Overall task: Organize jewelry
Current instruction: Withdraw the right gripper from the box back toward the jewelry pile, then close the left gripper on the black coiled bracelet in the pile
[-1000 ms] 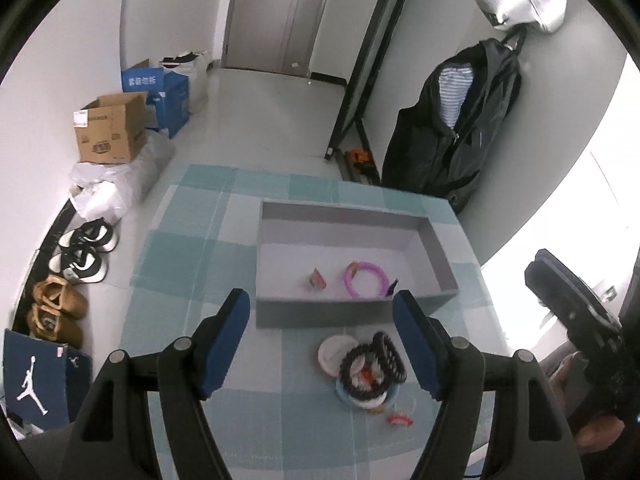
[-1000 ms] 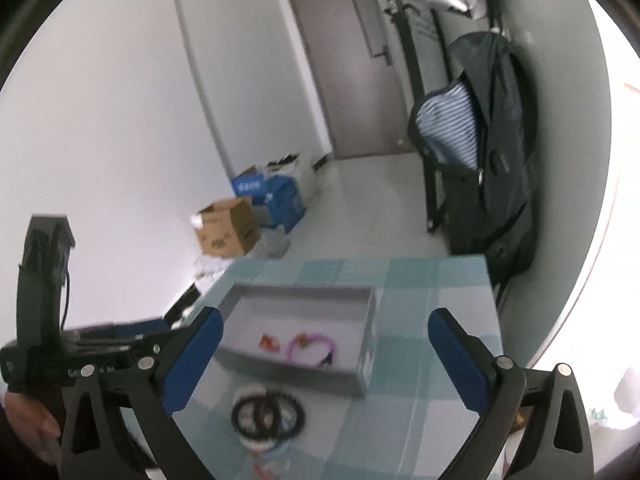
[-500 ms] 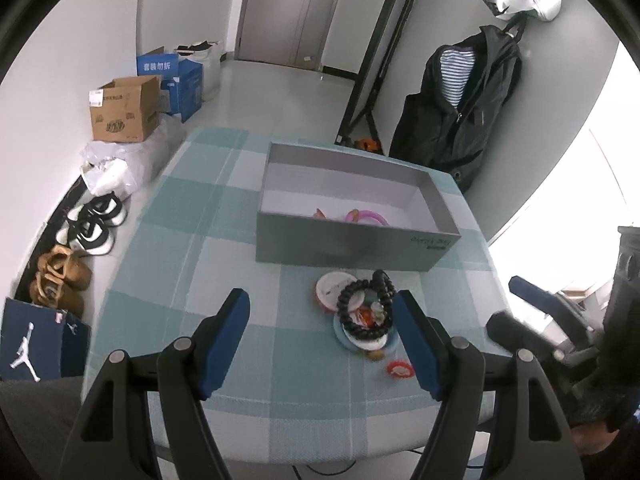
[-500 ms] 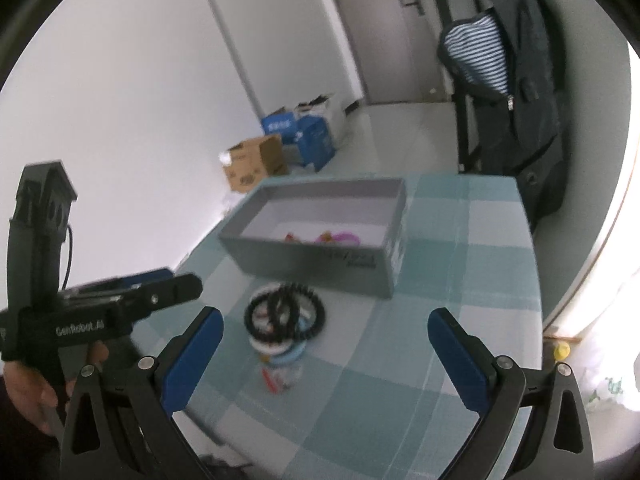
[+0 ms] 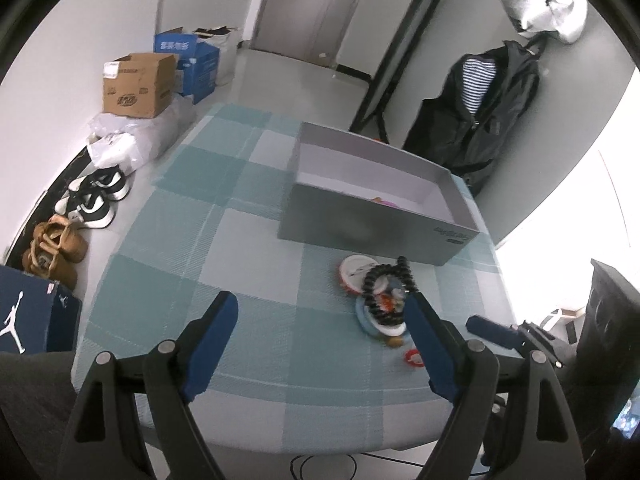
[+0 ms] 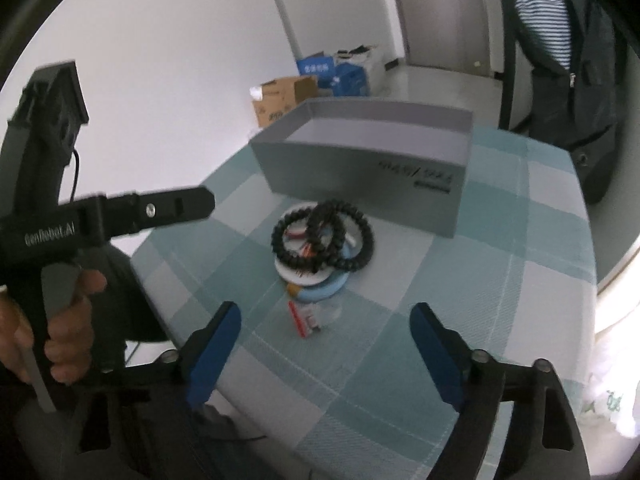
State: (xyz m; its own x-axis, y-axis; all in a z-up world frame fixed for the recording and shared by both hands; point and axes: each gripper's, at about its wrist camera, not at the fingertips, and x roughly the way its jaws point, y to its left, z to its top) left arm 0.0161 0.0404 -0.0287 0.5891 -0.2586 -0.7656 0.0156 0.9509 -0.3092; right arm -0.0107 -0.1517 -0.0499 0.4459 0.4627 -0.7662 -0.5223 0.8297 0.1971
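A tabletop (image 5: pixel 248 248) covered in a teal and white checked cloth carries a grey open-topped box (image 5: pixel 376 216) toward its far side. Only a sliver of pink and orange jewelry (image 5: pixel 384 201) shows above the box's near wall in the left wrist view.

Just in front of the box lies a small pile of jewelry. Two black beaded bracelets (image 6: pixel 324 236) overlap on top of a white ring (image 6: pixel 300 272) and a pale blue ring (image 6: pixel 328 286). A small red and white piece (image 6: pixel 306 316) lies on the cloth just near of the pile.

The left claw (image 5: pixel 320 344) hangs over the near edge of the tabletop, its blue-padded fingers (image 5: pixel 208 340) wide apart and holding nothing. The pile sits just beside its right finger. The right claw (image 6: pixel 324 352) hangs near the pile, also spread wide and empty. In the right wrist view, a hand (image 6: pixel 60 332) grips the handle of the left tool at the left edge.

On the floor to the left are a cardboard box (image 5: pixel 138 84), blue boxes (image 5: pixel 188 60) and pairs of shoes (image 5: pixel 94 196). A dark jacket (image 5: pixel 480 112) hangs at the far right.
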